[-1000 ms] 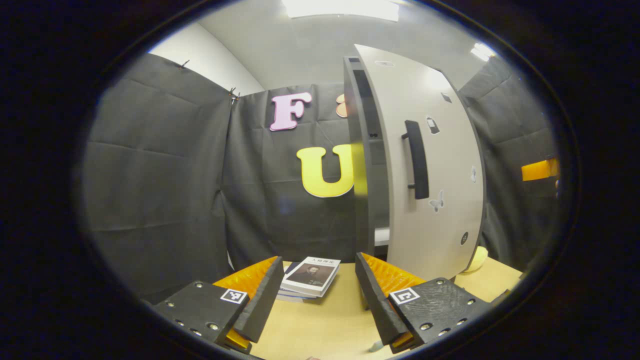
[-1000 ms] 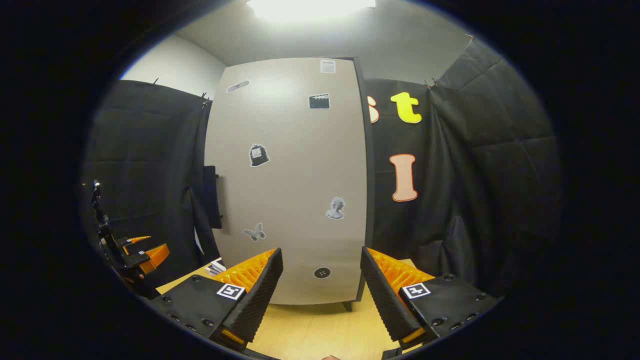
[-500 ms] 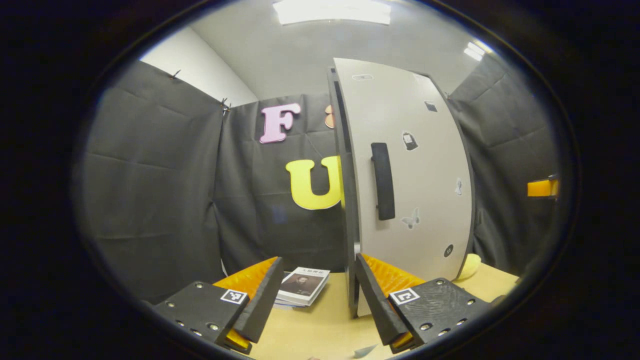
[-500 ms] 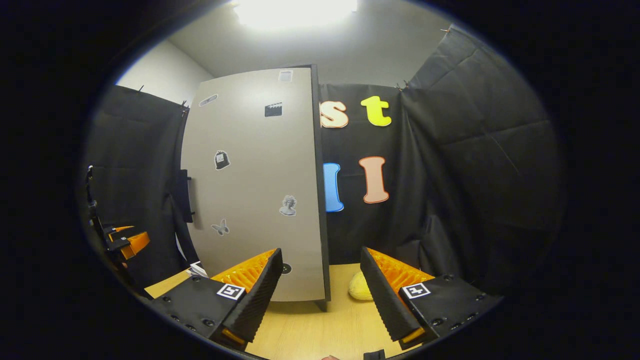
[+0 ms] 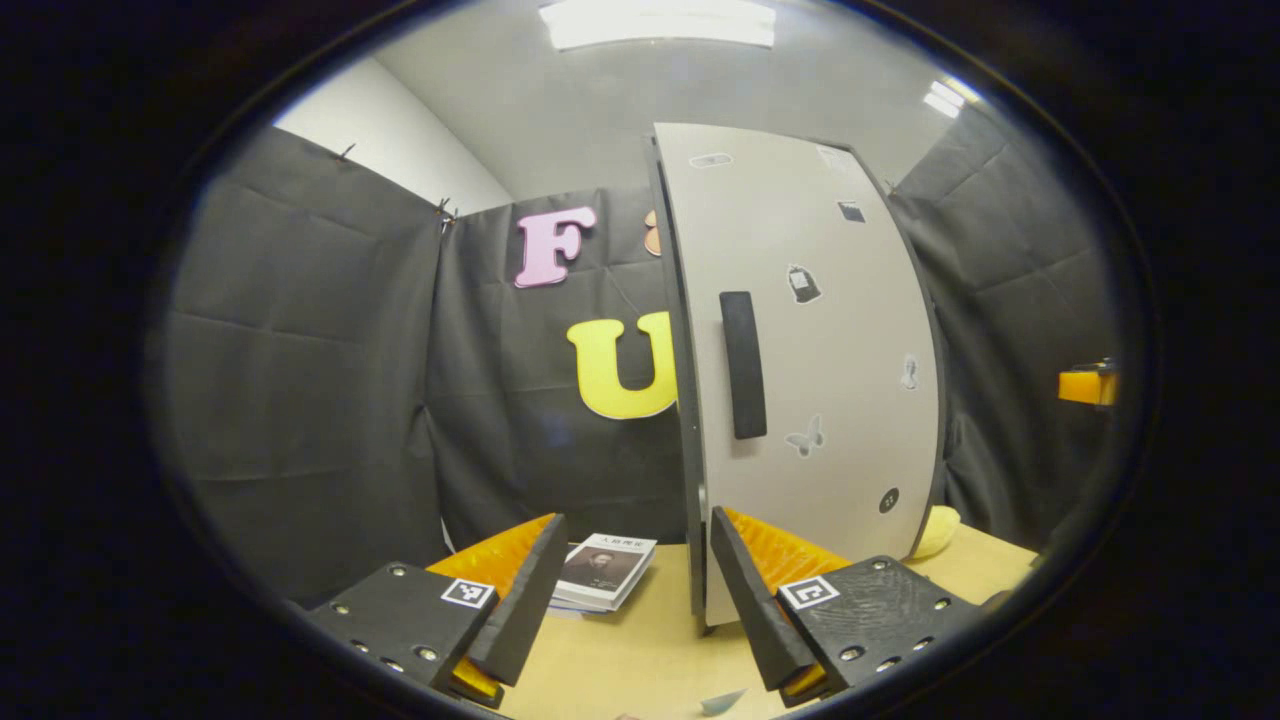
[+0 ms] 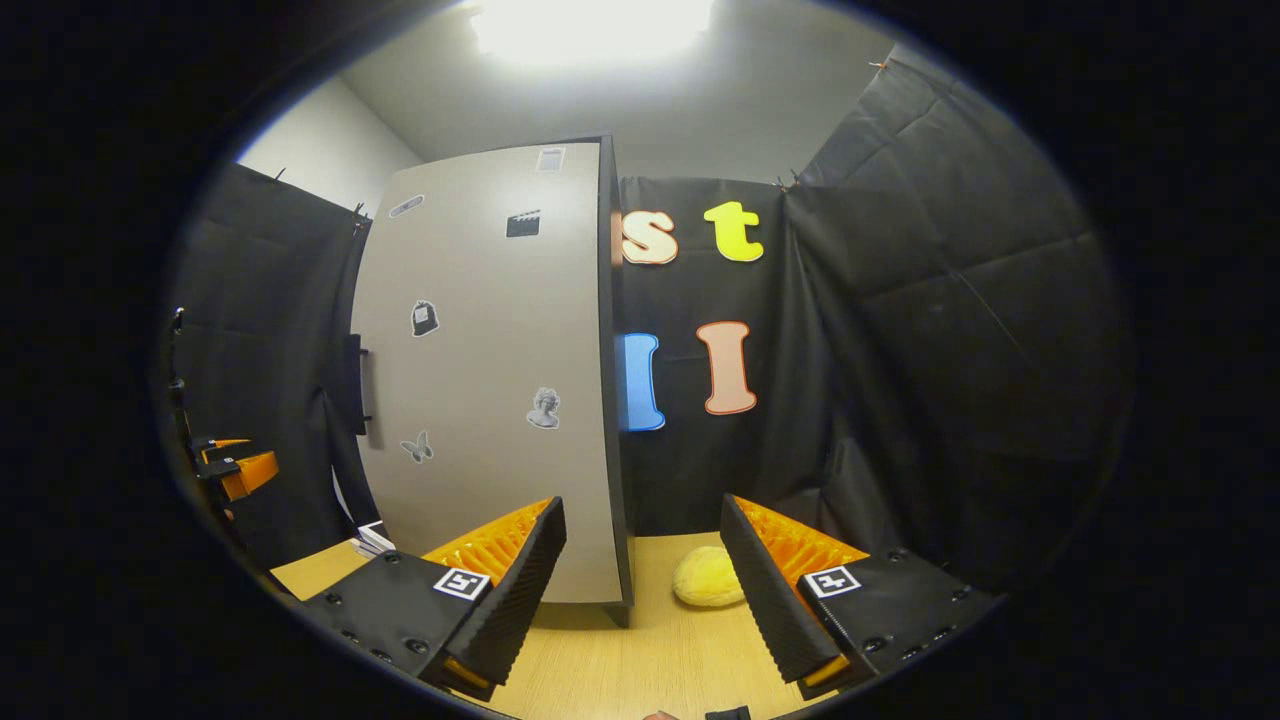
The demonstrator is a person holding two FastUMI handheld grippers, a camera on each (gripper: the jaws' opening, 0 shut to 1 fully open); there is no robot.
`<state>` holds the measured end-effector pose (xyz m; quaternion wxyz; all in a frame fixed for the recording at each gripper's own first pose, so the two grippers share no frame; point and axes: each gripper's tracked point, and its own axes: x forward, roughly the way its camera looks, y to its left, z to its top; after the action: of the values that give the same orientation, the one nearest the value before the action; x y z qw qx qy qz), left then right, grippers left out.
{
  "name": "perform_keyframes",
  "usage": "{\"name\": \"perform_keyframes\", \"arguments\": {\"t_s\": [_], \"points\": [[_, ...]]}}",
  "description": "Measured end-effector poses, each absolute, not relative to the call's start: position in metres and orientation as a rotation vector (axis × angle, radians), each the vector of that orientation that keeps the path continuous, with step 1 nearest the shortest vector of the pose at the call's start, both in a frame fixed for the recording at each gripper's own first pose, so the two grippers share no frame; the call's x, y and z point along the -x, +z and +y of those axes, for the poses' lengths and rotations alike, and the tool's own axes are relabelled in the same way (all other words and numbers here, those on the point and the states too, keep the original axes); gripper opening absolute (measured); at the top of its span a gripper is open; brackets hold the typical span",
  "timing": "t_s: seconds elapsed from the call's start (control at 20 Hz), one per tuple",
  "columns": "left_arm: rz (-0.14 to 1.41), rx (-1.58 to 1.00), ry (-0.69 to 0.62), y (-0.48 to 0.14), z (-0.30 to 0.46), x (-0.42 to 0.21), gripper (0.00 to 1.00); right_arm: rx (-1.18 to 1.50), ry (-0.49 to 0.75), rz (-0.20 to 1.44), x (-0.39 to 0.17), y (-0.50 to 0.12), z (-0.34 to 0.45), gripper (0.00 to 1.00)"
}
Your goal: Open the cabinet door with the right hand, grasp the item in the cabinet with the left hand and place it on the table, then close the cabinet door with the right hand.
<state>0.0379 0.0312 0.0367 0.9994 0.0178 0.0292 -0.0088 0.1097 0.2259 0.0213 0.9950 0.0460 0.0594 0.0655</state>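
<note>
The tall grey cabinet stands on the wooden table with its door flat against the body and its dark handle facing me. A book lies on the table left of the cabinet, just beyond my left gripper, which is open and holds nothing. In the right gripper view the door stands ahead to the left, with the handle at its far edge. My right gripper is open, a short way back from the door's near corner and touching nothing.
A soft yellow lump rests on the table right of the cabinet, also seen as a yellow lump past the door's lower corner. The left gripper shows far left in the right gripper view. Black cloth walls close in behind.
The cabinet door has swung from ajar to flat against the cabinet. The right gripper has drawn back from the door and turned right, bringing the yellow lump into its view.
</note>
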Motion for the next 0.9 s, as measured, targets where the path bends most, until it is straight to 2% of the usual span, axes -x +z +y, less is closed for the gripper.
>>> {"name": "perform_keyframes", "arguments": {"t_s": [0.15,0.2,0.25,0.3,0.9], "points": [[0.061,-0.034,-0.022,0.034,0.030,-0.037,0.86,-0.080,0.129,0.128,-0.107,0.018,0.227,0.98],[0.060,-0.033,-0.024,0.035,0.031,-0.037,0.86,-0.077,0.129,0.128,-0.107,0.018,0.228,0.93],[0.060,-0.035,-0.024,0.037,0.030,-0.037,0.88,-0.074,0.130,0.126,-0.106,0.019,0.229,0.93],[0.059,-0.036,-0.024,0.037,0.031,-0.037,0.86,-0.071,0.130,0.123,-0.106,0.020,0.230,0.98],[0.060,-0.035,-0.022,0.035,0.037,-0.039,0.86,-0.065,0.124,0.115,-0.101,0.026,0.237,0.98]]}}
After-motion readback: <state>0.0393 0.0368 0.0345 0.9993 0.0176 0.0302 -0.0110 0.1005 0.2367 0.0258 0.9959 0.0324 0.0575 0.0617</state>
